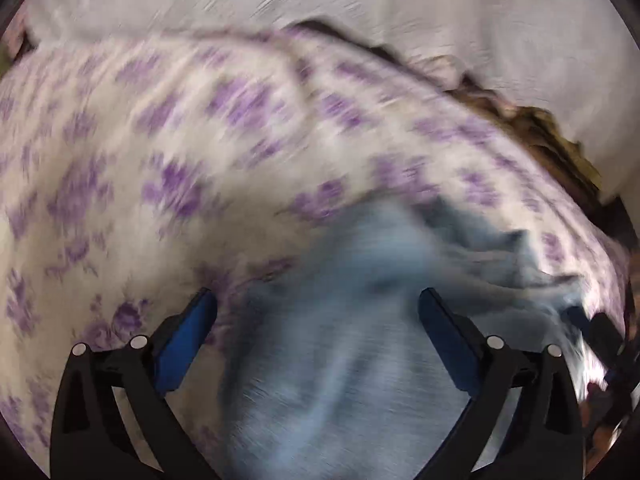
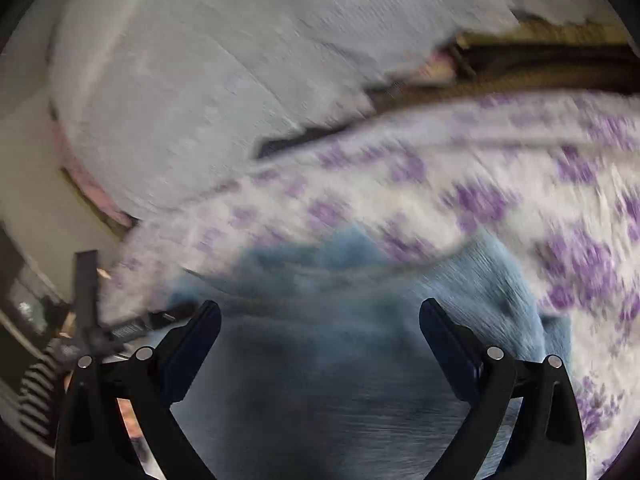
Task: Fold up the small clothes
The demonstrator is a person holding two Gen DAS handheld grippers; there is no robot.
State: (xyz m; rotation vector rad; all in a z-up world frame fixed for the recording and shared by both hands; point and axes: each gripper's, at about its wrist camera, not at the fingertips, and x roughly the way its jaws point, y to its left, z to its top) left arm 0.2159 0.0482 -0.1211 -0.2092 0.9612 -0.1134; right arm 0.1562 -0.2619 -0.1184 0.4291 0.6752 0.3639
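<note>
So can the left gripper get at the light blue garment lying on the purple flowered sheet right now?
Probably yes. The left gripper has its jaws wide apart with the light blue fabric garment directly between and ahead of them on the white purple-flowered sheet. Nothing lies in between, though motion blur hides whether they touch.

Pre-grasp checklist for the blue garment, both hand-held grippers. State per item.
1. Left hand-held gripper open: ok, fingers spread wide.
2. Right hand-held gripper open: ok, fingers spread wide.
3. Blue garment between the fingers in each wrist view: ok.
4. Nothing pinched yet: ok, neither gripper is closed on cloth.
5. Garment edge or corner located: cannot tell, both views are motion-blurred.
6. Garment lies flat on the purple floral sheet: not ok, it looks bunched and creased.
</note>
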